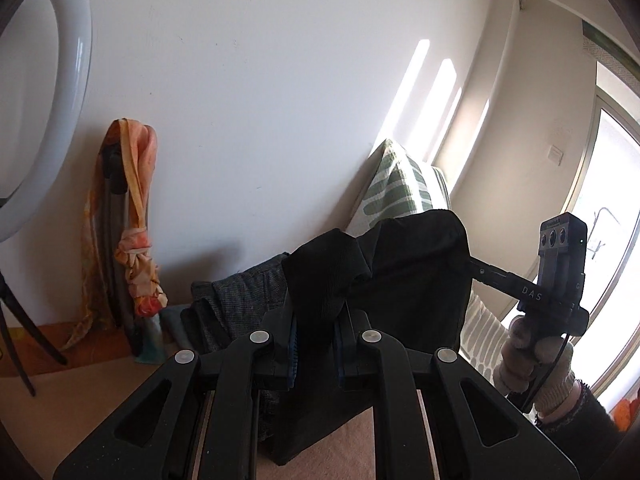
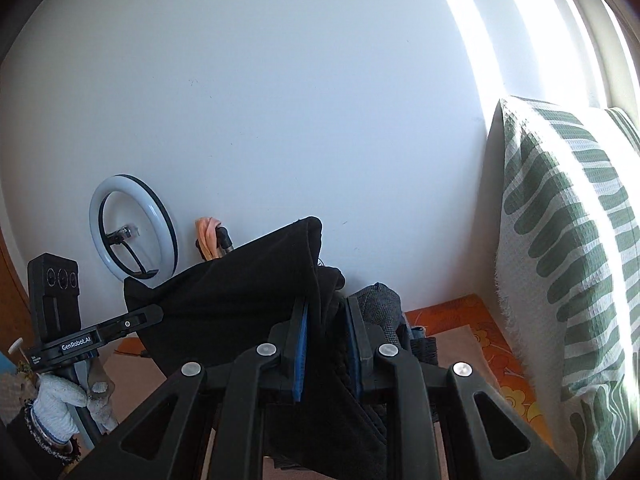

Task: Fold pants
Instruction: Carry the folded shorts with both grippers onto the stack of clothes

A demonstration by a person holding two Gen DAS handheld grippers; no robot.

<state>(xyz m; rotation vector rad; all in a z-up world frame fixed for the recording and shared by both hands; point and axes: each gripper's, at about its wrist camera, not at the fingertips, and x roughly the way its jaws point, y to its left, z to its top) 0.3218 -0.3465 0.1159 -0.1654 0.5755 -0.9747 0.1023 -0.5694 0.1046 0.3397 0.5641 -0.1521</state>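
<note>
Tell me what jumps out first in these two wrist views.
The black pants dominate: lifted off the surface and stretched between the left claw and the right claw, each shut on a bunch of the fabric. Behind, against the white wall, a green-striped cushion stands on the right in bright sun streaks, and a ring light on the left.
</note>
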